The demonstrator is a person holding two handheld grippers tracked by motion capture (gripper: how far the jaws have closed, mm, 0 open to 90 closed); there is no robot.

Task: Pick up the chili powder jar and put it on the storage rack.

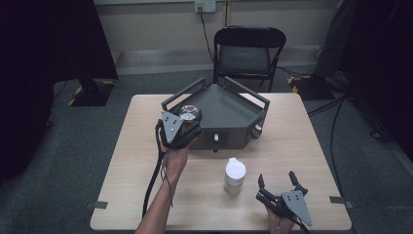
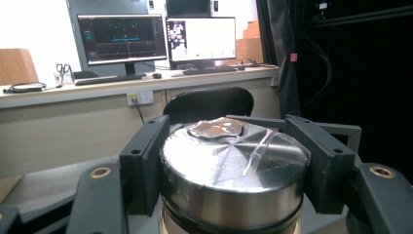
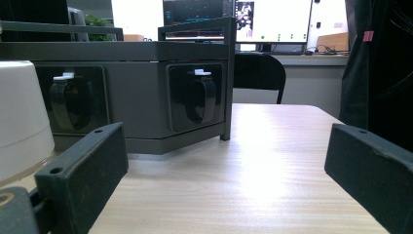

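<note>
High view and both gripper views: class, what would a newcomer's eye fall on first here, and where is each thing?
First the shiny metal cylinder clamped between the jaws of the left gripper, held at the left edge of the dark grey tray at the table's far side. Next the white-capped bottle standing alone on the wooden table in front of the tray. Beside it at the near right, the right gripper rests with jaws wide apart.

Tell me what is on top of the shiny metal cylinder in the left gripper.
A crumpled foil patch and a clear tape strip sit on the metal cylinder; its underside is hidden.
</note>
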